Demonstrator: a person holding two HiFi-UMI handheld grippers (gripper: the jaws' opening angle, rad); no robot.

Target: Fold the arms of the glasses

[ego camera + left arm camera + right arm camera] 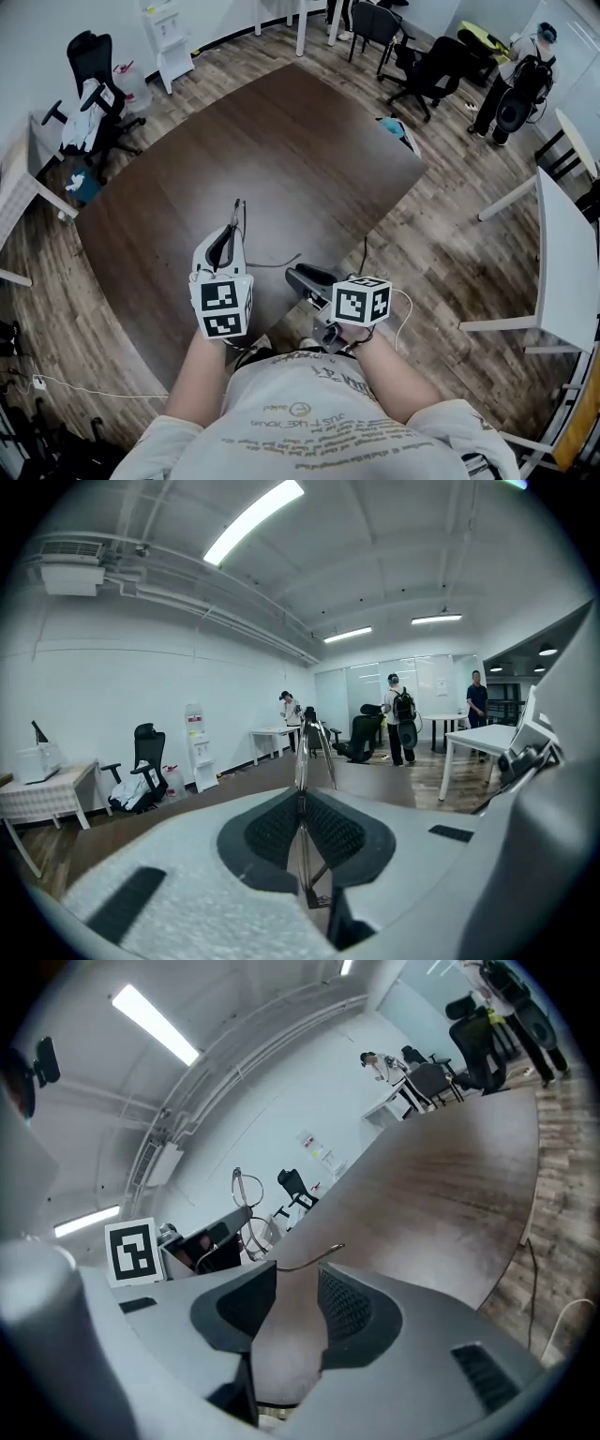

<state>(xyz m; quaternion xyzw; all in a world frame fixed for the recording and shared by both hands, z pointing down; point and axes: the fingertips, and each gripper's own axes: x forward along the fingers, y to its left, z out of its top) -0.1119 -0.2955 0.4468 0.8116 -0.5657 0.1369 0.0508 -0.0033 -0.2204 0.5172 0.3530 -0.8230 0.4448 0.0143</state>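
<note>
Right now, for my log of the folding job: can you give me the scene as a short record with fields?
surface: dark brown table
glasses: thin wire frame, held up off the table
left gripper: shut on the glasses, pads pinching the frame
right gripper: jaws apart, pads pressing on nothing
glasses arm: sticks out unfolded, its curved tip crossing just past the right gripper's jaw tips
folding: this arm not yet folded

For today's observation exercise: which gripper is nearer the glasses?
Left. The left gripper is shut on the glasses. The right gripper is open beside them, with their arm tip just ahead of its jaws.
</note>
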